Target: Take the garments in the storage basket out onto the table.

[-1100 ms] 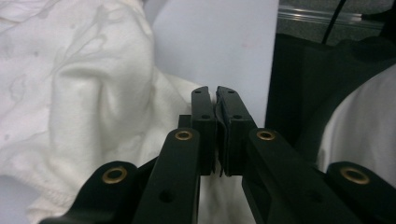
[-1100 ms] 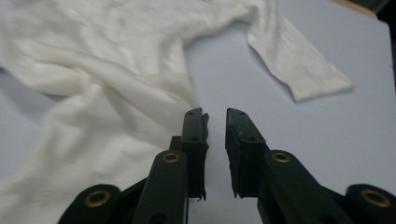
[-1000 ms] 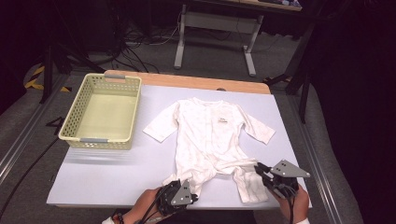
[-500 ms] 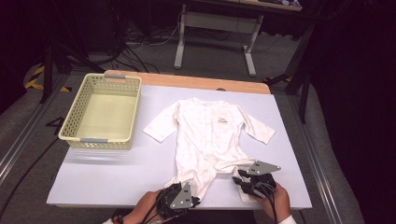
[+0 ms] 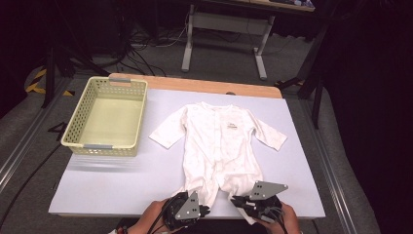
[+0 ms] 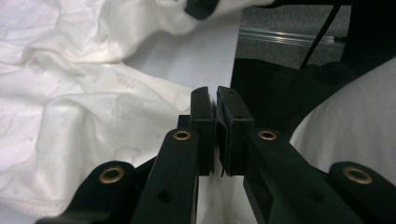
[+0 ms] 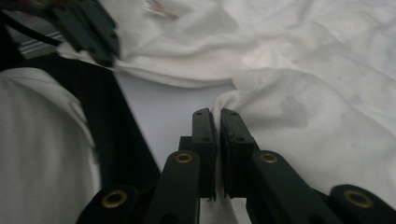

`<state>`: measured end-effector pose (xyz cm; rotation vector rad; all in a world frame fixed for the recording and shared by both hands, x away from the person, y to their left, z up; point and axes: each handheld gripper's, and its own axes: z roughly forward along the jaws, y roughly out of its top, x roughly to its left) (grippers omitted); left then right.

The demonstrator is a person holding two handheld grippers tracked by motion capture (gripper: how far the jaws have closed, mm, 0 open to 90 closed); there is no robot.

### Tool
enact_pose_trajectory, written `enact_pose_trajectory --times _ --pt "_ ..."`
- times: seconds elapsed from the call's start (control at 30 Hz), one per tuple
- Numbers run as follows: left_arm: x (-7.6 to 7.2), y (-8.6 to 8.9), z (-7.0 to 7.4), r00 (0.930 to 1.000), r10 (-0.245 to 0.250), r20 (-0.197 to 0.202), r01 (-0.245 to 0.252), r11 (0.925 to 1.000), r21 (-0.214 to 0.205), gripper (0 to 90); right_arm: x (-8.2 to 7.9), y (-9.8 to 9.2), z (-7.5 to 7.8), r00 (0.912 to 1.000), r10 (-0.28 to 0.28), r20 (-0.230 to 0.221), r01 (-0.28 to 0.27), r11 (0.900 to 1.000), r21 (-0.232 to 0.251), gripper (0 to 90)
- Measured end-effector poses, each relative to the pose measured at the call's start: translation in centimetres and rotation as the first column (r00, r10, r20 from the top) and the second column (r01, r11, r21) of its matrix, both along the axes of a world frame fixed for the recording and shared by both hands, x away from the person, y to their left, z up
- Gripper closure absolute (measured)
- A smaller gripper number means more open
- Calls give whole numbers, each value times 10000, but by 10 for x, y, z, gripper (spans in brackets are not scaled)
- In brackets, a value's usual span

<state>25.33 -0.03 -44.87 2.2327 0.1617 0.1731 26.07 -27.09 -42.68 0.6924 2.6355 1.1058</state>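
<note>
A white baby onesie [image 5: 219, 141] lies face up on the pale table [image 5: 122, 180], sleeves spread and legs toward the near edge. My left gripper [image 5: 206, 210] sits at the end of the onesie's left leg. In the left gripper view its jaws [image 6: 215, 95] stand shut on the edge of the white cloth [image 6: 84, 116]. My right gripper [image 5: 234, 200] is at the other leg's end. Its jaws [image 7: 218, 114] have just been closing and now pinch a bunched fold of the cloth [image 7: 303, 70].
A pale yellow slotted basket [image 5: 103, 146] stands at the table's left side with nothing in it. A wooden strip [image 5: 195, 84] runs along the far edge. Metal rails flank the table, and a desk frame [image 5: 224, 29] stands on the floor behind.
My right gripper has moved left along the near edge onto the onesie's right leg end, which now looks bunched. The left gripper has stayed put.
</note>
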Motion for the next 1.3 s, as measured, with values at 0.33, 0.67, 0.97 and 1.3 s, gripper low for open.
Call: enact_pose_trajectory --times 0.33,0.67,0.97,1.3 --pt "-8 -3 6 9994 -339 -6 339 9992 -212 772 -22 29 -1 9944 1059 23 -1059 9944 44 748" --pt "11 18 16 9906 1217 629 -1197 9922 -344 582 -12 -6 12 9775 -1226 1716 1230 9924 81 486" --pt "39 33 -3 9635 2627 512 -2655 9623 597 461 23 -42 -14 9513 -3031 559 3028 9530 132 423" --pt "59 47 -15 9521 3013 -523 -2956 9505 954 475 32 -32 -26 9613 -2753 133 2755 9612 -145 564"
